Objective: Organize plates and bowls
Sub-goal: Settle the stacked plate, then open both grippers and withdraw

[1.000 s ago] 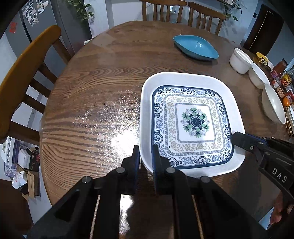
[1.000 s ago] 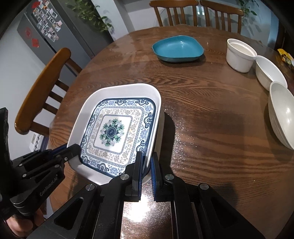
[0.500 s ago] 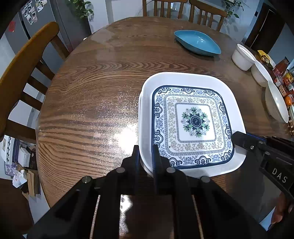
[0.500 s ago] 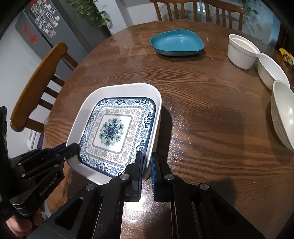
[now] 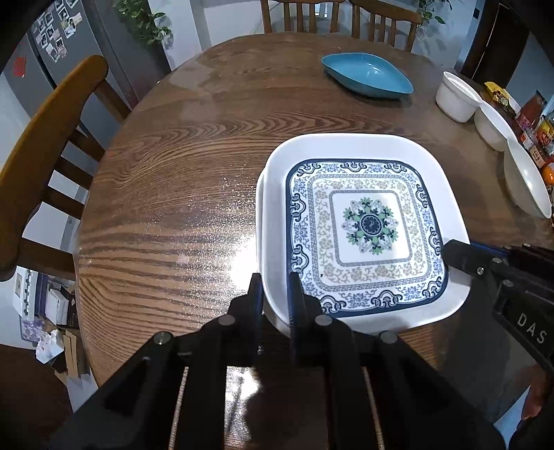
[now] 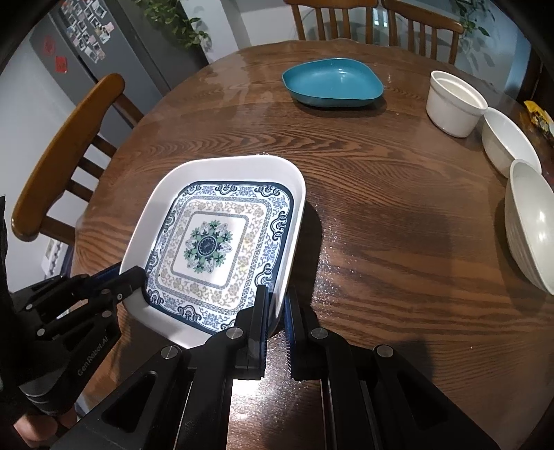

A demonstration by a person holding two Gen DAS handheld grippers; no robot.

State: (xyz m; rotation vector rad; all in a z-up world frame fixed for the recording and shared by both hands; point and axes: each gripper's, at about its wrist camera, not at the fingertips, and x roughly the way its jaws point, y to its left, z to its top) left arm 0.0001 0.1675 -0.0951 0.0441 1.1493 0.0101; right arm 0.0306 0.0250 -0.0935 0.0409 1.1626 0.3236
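Observation:
A square white plate with a blue floral pattern (image 5: 367, 225) is held above the round wooden table (image 5: 180, 180); it also shows in the right wrist view (image 6: 211, 242). My left gripper (image 5: 275, 294) is shut on its near left rim. My right gripper (image 6: 277, 304) is shut on its near right rim. A teal dish (image 5: 367, 74) lies at the far side and shows in the right wrist view (image 6: 332, 83). A white cup (image 6: 455, 102) and two white bowls (image 6: 505, 138) (image 6: 533, 225) stand along the right edge.
Wooden chairs stand at the left (image 5: 45, 145) and behind the table (image 6: 374, 20). Bottles and packets (image 5: 536, 121) crowd the far right edge. A grey fridge (image 6: 104, 45) stands at the back left.
Both grippers have carried the plate a little forward and higher over the table. Both stay shut on its rim.

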